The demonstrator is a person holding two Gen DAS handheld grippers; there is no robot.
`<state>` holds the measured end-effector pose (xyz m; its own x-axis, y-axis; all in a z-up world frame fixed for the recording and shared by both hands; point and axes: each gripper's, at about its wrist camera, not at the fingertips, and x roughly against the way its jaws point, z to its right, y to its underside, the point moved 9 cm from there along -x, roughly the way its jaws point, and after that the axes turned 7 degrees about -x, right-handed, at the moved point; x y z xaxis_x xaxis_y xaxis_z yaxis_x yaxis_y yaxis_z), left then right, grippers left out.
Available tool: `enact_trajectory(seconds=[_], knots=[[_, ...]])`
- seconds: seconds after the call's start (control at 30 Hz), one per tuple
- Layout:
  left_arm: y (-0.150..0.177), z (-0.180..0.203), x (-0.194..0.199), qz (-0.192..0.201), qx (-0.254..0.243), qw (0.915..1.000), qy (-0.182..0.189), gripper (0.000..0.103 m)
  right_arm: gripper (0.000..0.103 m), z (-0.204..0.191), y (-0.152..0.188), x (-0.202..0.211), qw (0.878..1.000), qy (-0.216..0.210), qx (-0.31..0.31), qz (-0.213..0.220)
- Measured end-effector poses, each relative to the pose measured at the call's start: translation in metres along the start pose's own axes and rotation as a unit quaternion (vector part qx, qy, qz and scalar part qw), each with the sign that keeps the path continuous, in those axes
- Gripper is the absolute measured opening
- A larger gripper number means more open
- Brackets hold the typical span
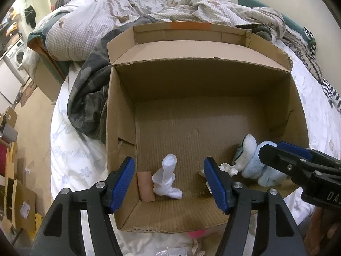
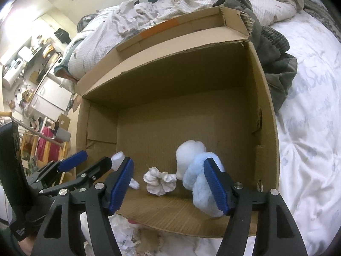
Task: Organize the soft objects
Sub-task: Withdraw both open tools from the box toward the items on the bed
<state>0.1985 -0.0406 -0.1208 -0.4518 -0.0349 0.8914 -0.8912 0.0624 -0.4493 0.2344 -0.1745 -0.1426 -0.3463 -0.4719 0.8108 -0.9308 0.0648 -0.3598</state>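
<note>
On the bed sits the cardboard box (image 1: 119,115), and I have both grippers over its near edge. My left gripper (image 1: 169,184) stands wide with the white sock (image 1: 167,178) lying loose between its fingers. My right gripper (image 2: 168,186) is wide too, the fluffy blue sock (image 2: 200,183) and cream scrunchie (image 2: 159,181) resting on the floor.

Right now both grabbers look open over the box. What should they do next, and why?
Probably lift both out of the cardboard box. The left gripper stands open around the white sock without pinching it, and the right gripper is open beside the fluffy blue toy. Both soft things already lie on the box floor, so they seem dropped off.
</note>
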Motion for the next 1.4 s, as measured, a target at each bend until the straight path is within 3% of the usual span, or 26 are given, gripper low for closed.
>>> enact_trajectory(seconds=[0.77,1.4], knots=[[0.007,-0.009,0.033,0.028,0.008,0.9996,-0.005,0.064,0.073,-0.002,0.005,0.021,1.0,0.006,-0.001,0.019],[0.065,-0.035,0.071,0.021,0.055,0.9982,-0.005,0.064,0.073,-0.001,0.054,0.054,0.999,0.029,0.021,0.019]])
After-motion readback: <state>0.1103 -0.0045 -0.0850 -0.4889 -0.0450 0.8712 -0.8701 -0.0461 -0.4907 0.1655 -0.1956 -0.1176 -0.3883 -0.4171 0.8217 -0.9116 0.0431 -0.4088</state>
